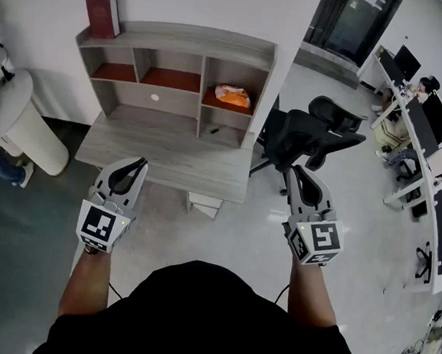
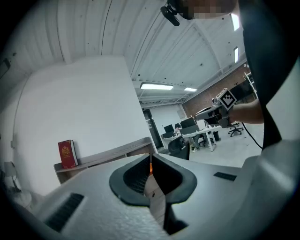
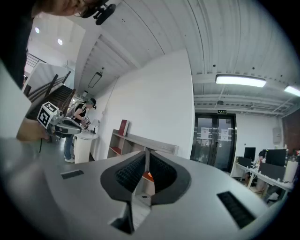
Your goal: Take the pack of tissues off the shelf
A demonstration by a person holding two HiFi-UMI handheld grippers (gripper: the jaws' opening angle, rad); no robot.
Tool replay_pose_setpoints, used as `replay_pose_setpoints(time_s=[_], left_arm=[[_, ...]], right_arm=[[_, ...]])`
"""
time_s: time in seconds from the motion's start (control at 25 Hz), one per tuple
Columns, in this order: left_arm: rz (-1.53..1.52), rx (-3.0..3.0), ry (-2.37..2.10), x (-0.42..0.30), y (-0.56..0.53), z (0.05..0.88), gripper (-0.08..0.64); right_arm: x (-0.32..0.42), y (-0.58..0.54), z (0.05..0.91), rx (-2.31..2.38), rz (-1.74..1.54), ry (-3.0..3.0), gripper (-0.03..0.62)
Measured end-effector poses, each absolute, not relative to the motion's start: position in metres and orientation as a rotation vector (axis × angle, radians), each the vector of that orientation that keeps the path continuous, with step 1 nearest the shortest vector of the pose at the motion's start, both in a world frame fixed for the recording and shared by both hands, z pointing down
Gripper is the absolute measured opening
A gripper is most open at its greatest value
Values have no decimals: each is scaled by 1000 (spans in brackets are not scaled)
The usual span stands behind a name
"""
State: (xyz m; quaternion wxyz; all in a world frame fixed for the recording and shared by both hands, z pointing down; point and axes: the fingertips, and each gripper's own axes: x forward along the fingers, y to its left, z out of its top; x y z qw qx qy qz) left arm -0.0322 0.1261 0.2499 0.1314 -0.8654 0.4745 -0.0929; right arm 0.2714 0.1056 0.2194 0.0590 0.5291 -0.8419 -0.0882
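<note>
The pack of tissues (image 1: 233,96) is orange and lies in the upper right compartment of the grey shelf unit (image 1: 179,44) on the desk. My left gripper (image 1: 138,163) hovers over the desk's front edge, well short of the shelf, jaws together and empty. My right gripper (image 1: 298,172) hangs level to the right of the desk, over the floor, also shut with nothing in it. In the right gripper view an orange sliver of the pack (image 3: 147,176) shows through the slit behind the closed jaws (image 3: 146,154). The left gripper view shows the tips (image 2: 151,159) meeting.
A red book (image 1: 103,15) stands on top of the shelf. A small dark thing (image 1: 214,130) lies in the lower right compartment. A black office chair (image 1: 311,134) stands right of the desk, a white round stand (image 1: 24,126) to its left. Office desks (image 1: 435,138) run along the right.
</note>
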Motion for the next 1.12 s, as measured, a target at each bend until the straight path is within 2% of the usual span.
replay_pose_setpoints(time_s=[0.76,0.8,0.84,0.88,1.12], left_arm=[[-379,-2488,1380,59,137,266,29],[-386,-2487,1380,61,136,267,29],[-387,-2487,1381,62,136,268,29],[-383,-2490,1385,62,134,267,29],[-372,-2508,1394,55,126,275,29]], right_arm=[[354,97,253,1500,-181,-2635,32],[354,97,253,1488,-167,-2661,54],[353,97,254,1473,-157,-2684,112],[351,96,255,1458,-153,-2697,126],[337,88,259,1422,-151,-2693,141]])
